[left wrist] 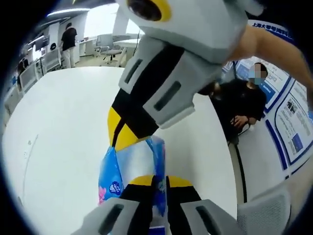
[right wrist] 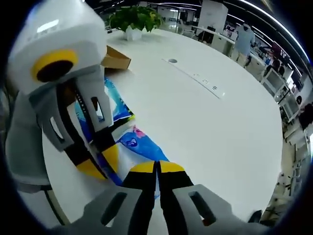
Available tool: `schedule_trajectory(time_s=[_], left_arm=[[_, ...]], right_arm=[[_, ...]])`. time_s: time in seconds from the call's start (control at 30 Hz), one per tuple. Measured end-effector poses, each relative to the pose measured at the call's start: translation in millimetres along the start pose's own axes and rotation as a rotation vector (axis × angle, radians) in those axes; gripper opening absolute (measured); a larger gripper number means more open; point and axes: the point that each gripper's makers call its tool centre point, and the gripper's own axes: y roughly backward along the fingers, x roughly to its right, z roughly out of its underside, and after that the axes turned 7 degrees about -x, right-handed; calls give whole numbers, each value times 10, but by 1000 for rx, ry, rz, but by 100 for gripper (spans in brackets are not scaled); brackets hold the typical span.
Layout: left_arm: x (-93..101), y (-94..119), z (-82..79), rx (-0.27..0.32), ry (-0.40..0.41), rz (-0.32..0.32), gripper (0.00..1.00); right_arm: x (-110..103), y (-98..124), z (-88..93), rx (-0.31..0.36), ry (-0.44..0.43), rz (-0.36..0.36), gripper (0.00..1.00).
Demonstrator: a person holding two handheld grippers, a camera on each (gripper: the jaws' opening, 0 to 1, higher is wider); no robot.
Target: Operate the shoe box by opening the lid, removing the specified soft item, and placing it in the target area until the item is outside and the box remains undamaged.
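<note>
Perhaps blue tissue pack point(left wrist: 131, 169), logo illegible

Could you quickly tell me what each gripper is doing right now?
Left gripper: shut on the blue tissue pack.
Right gripper: shut on the same tissue pack.

— Beyond our left gripper point(left wrist: 160, 182), what do we lose of the tissue pack point(left wrist: 128, 164)?

— Its lower end, behind our closed jaws; the right gripper point(left wrist: 117, 134) covers its far end.

— And ahead of our right gripper point(right wrist: 157, 169)?

— The left gripper point(right wrist: 98, 164) hides most of the cardboard box point(right wrist: 116, 58); we see one corner. The pack's print is too blurred to read.
</note>
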Motion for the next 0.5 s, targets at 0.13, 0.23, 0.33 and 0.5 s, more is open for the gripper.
schedule_trajectory(time_s=[0.13, 0.23, 0.33, 0.5], left_arm=[[9, 63, -15, 6, -15, -14, 12], [8, 117, -7, 10, -16, -23, 16], [-15, 175, 12, 12, -23, -43, 18], [-22, 307, 19, 35, -5, -63, 22]], right_arm=[[-9, 57, -12, 10, -8, 3, 1], [-20, 106, -31, 20, -14, 9, 2], [-37, 152, -43, 26, -23, 12, 7], [-77, 228, -59, 34, -25, 19, 12]])
